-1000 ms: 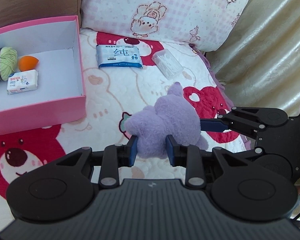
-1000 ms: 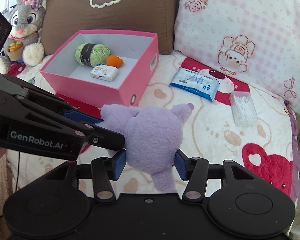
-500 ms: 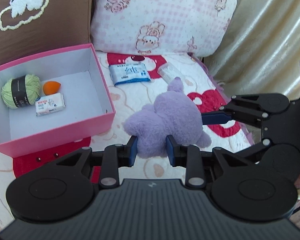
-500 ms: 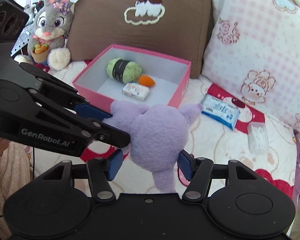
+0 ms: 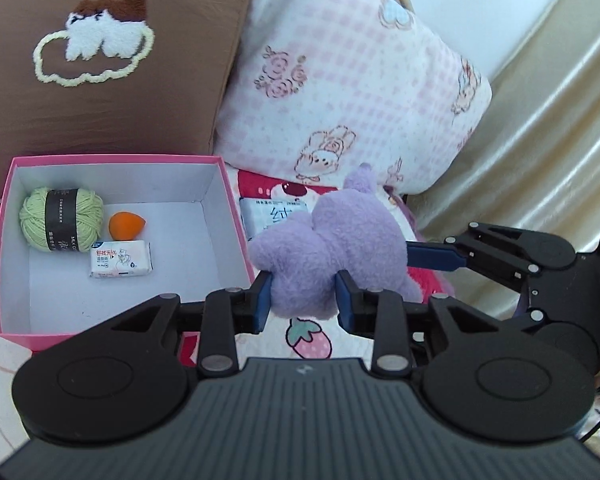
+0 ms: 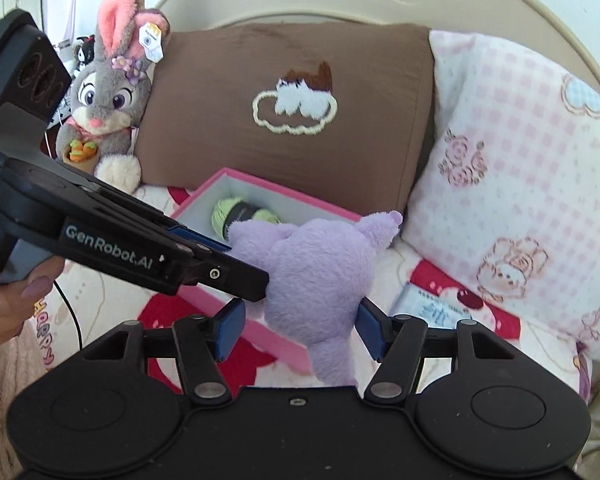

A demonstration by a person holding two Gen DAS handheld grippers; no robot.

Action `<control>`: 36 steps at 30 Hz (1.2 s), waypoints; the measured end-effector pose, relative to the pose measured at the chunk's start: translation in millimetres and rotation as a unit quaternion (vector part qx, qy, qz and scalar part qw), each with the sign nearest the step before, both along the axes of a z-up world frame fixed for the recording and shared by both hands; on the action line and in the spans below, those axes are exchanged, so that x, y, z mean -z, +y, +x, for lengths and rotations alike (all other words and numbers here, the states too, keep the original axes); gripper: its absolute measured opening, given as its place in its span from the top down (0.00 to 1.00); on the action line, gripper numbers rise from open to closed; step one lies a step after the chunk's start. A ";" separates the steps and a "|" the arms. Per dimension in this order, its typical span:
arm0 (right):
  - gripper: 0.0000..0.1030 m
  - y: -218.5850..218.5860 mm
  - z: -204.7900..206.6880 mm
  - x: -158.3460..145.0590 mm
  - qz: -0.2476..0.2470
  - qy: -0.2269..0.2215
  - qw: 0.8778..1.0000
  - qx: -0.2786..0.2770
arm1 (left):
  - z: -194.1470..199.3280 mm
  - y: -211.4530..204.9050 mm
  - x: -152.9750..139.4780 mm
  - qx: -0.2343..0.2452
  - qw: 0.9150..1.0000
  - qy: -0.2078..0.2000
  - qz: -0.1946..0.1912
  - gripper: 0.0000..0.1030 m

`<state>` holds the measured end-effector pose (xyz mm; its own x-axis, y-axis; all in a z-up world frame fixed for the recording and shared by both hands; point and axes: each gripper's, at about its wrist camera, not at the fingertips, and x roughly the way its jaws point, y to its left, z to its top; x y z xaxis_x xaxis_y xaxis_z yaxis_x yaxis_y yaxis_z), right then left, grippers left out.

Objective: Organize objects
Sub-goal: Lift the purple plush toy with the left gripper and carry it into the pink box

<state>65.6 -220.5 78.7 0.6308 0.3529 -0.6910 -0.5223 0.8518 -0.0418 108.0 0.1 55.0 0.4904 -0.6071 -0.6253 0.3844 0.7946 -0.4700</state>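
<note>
both grippers clamp the purple plush toy (image 5: 328,248), the left gripper (image 5: 302,300) and right gripper (image 6: 300,328) holding it in the air just beside the pink box (image 5: 236,208) with yarn (image 5: 62,218) inside.

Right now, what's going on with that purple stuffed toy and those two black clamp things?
A person is tidying a bed using two hand-held grippers. Both the left gripper and the right gripper are clamped on the purple plush toy, holding it in the air beside the pink box. The box already holds a green yarn ball, an orange sponge and a small tissue pack. A blue wipes pack lies on the bedspread.
</note>
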 end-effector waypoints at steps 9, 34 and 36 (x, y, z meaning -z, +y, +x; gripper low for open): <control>0.45 28.1 21.5 -0.6 0.028 -0.022 0.999 -0.014 | 14.2 46.5 5.2 -0.032 0.999 -0.007 -0.034 0.69; 0.55 92.0 92.0 54.1 0.083 0.065 0.994 -0.030 | 49.6 112.0 62.8 -0.100 0.994 0.047 -0.016 0.69; 0.55 92.5 97.1 65.2 0.085 0.077 0.993 -0.023 | 52.0 110.3 70.4 -0.111 0.993 0.034 -0.008 0.69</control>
